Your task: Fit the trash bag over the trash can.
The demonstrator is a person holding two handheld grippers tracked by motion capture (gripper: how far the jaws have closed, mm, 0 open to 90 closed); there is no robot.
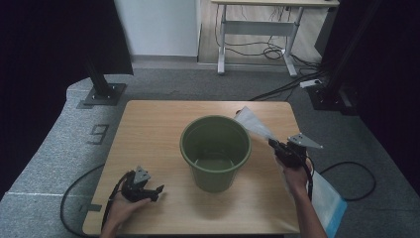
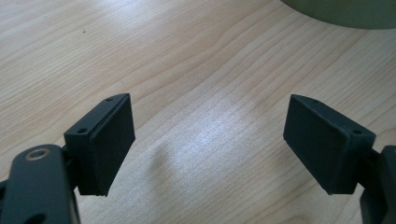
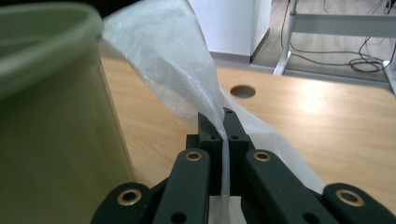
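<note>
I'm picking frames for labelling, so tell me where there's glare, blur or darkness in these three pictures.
High view: dark edges on both sides, soft overall, the table evenly lit. Left gripper view: a pale glare patch on the wood between the open jaws, which are sharp; the green bucket at the top edge is blurred. Right gripper view: the bucket's near wall is out of focus, and the translucent bag catches the light.

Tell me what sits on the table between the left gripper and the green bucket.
Nothing: in the high view only bare wooden table separates the open left gripper from the green bucket; the left gripper view shows the same.
</note>
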